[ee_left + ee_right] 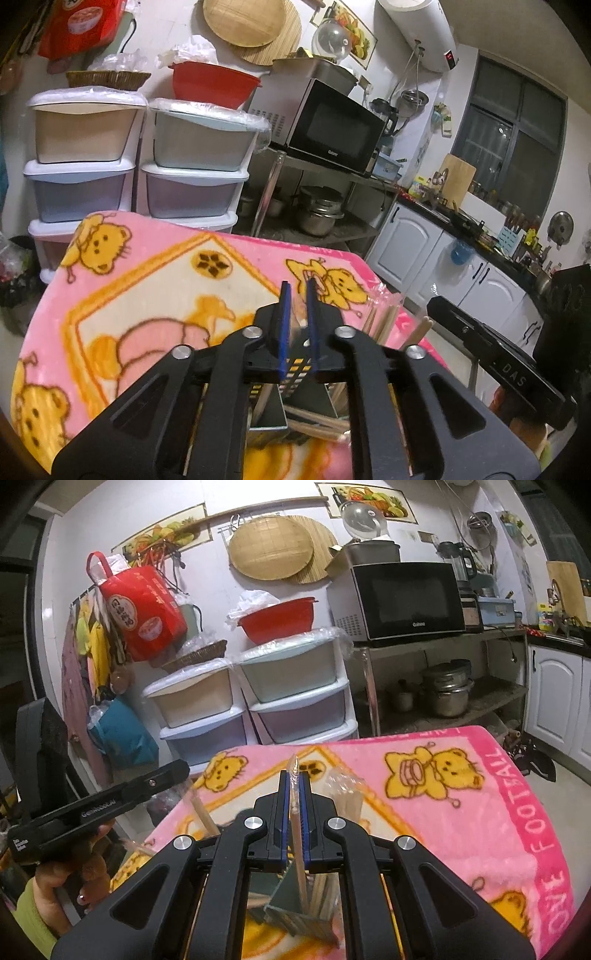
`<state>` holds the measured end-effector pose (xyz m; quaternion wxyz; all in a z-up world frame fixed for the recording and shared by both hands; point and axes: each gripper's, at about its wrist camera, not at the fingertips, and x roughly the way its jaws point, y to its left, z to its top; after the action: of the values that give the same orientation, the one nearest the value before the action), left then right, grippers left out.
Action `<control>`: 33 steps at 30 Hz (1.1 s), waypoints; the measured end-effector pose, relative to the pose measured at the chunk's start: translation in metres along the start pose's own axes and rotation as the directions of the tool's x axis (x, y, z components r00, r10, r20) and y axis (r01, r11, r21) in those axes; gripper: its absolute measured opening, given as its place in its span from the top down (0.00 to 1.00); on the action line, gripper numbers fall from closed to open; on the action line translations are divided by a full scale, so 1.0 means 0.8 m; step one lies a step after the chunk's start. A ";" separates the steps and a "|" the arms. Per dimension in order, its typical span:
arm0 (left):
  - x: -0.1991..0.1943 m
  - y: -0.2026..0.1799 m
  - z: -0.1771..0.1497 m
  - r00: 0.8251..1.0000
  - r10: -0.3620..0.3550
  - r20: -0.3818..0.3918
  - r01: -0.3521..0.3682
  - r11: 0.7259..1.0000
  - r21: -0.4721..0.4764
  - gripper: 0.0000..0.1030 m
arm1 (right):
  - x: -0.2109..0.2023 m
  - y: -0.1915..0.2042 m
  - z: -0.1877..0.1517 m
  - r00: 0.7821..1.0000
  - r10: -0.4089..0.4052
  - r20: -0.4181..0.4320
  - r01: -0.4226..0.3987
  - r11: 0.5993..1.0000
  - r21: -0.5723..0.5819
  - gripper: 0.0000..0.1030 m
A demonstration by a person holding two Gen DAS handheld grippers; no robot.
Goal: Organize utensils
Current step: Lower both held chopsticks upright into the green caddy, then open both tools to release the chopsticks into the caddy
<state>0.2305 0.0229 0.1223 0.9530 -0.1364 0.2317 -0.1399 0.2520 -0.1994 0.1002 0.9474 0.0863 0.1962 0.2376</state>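
Looking along the left gripper [298, 286], its two blue-edged fingers stand a narrow gap apart with nothing pinched between them. Below and behind the fingers, partly hidden by the black frame, sits a square metal holder [271, 417] with slotted walls, and thin wooden chopsticks [317, 419] lie across and beside it. More pale sticks in a crinkled clear wrapper [384, 314] stick up just right of the gripper. All of this rests on a fluffy pink blanket [155, 280] printed with yellow bears and an orange border. At far right the other black tool [491, 343] comes into the picture. Beyond the blanket stand pastel plastic drawers [81, 155], a red bowl [214, 83], a black microwave [332, 129] on a steel rack, and white cabinets.

From the right wrist, the right gripper [294, 775] is pressed together on a single slim chopstick [295, 805] in a clear sleeve, which runs upright between the blue pads and pokes out above the tips. Its lower end reaches down toward the metal holder [291, 897], where other sticks [325, 893] stand bunched. A wrapped bundle [345, 794] lies on the blanket [461, 812] just right of the fingers. At left, a hand [62, 878] in a green sleeve grips the left tool's black handle.
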 end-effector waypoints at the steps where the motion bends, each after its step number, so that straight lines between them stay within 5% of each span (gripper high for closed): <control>1: -0.001 0.001 -0.001 1.000 -0.001 -0.002 0.001 1.000 -0.001 0.88 | 0.000 -0.001 -0.001 1.000 -0.004 -0.004 0.004 1.000 0.001 0.92; 9: -0.015 0.004 -0.007 1.000 0.007 -0.009 -0.007 1.000 -0.003 0.63 | -0.005 -0.016 -0.012 0.999 -0.032 -0.039 0.032 0.999 0.021 0.83; 33: -0.078 -0.003 -0.039 1.000 -0.022 -0.016 0.022 1.000 -0.005 0.17 | -0.051 -0.025 -0.045 0.995 -0.067 -0.068 0.067 0.998 0.006 0.48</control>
<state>0.1616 0.0354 0.1216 0.9491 -0.1402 0.2383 -0.1511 0.2126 -0.2339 0.0755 0.9472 0.0756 0.2321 0.2077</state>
